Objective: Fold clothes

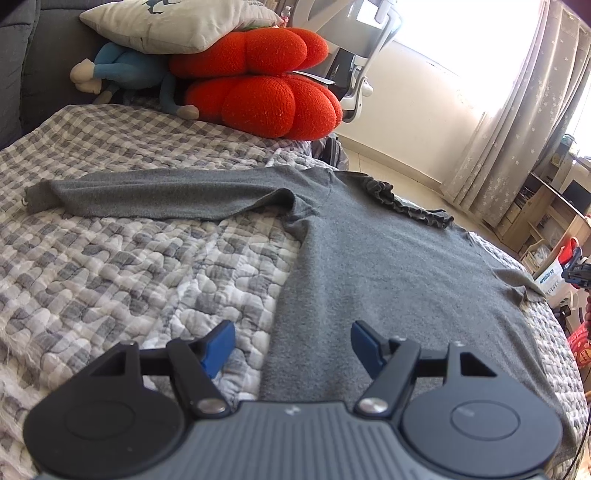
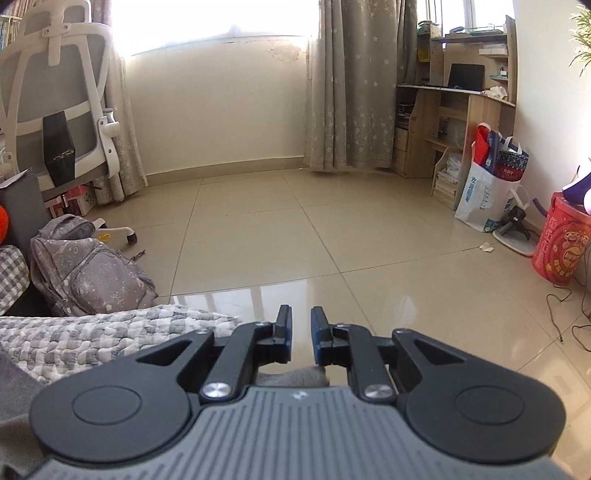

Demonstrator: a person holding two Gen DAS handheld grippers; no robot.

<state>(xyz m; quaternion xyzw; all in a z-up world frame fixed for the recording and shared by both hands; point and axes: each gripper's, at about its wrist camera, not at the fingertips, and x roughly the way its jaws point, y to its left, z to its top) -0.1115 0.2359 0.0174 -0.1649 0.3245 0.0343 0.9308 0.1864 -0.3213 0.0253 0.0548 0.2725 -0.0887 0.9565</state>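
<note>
A grey long-sleeved sweater (image 1: 388,258) lies flat on the checked quilt (image 1: 129,258) of the bed. One sleeve (image 1: 147,197) stretches out to the left, and the ruffled collar (image 1: 406,203) is at the far end. My left gripper (image 1: 291,341) is open and empty, just above the sweater's near left edge. My right gripper (image 2: 301,334) points out over the floor past the bed's edge. Its jaws are almost closed with a narrow gap and nothing between them. A bit of grey fabric (image 2: 295,376) shows under it.
Red pumpkin cushions (image 1: 258,81), a blue plush toy (image 1: 125,70) and a pillow (image 1: 177,22) sit at the bed's head. A white office chair (image 2: 55,92), a backpack (image 2: 88,269), a wooden desk (image 2: 454,122), bags (image 2: 487,184) and a red tub (image 2: 561,243) stand around the tiled floor (image 2: 295,240).
</note>
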